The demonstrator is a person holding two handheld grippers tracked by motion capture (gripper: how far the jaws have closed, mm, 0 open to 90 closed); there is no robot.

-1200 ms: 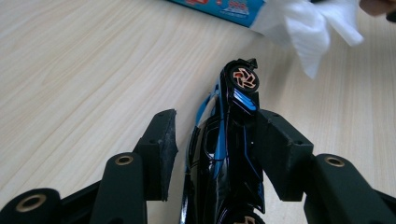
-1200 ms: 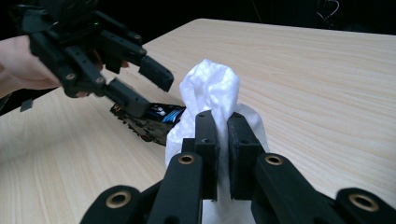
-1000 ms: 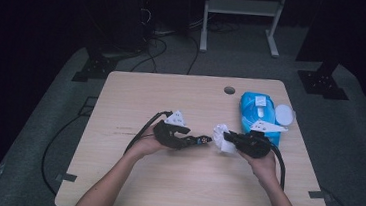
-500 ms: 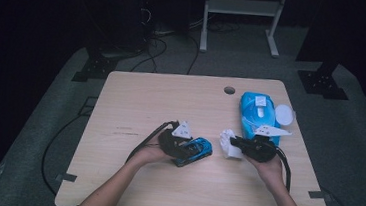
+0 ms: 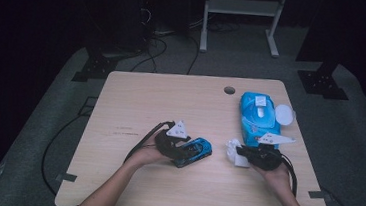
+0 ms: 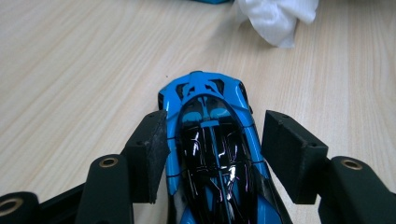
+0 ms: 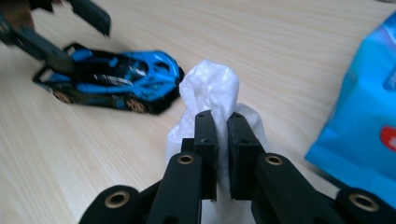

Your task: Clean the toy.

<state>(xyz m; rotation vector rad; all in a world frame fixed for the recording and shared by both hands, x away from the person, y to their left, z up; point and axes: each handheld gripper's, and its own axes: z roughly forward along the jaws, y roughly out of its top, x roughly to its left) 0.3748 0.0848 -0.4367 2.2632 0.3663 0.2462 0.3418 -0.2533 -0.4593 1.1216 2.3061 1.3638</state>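
A blue and black toy car (image 5: 198, 151) stands on its wheels on the wooden table (image 5: 171, 102). My left gripper (image 5: 195, 153) straddles it. In the left gripper view the car (image 6: 210, 140) lies between the two pads; the jaws have just been opening, and a gap shows at the right pad (image 6: 289, 154). My right gripper (image 5: 239, 153) is shut on a crumpled white wipe (image 5: 233, 150), seen bunched around the fingertips (image 7: 205, 135) in the right gripper view. There the wipe (image 7: 210, 86) sits just right of the car (image 7: 116, 81).
A blue pack of wipes (image 5: 257, 117) lies at the table's right side with a round white lid (image 5: 284, 114) beside it. A cable hole (image 5: 229, 90) sits at the far edge. Black cables trail from both grippers toward the near edge.
The left gripper has turned the car so its blue top shows, set it on the table and parted its jaws. The right gripper drew slightly right and toward the near edge with the wipe.
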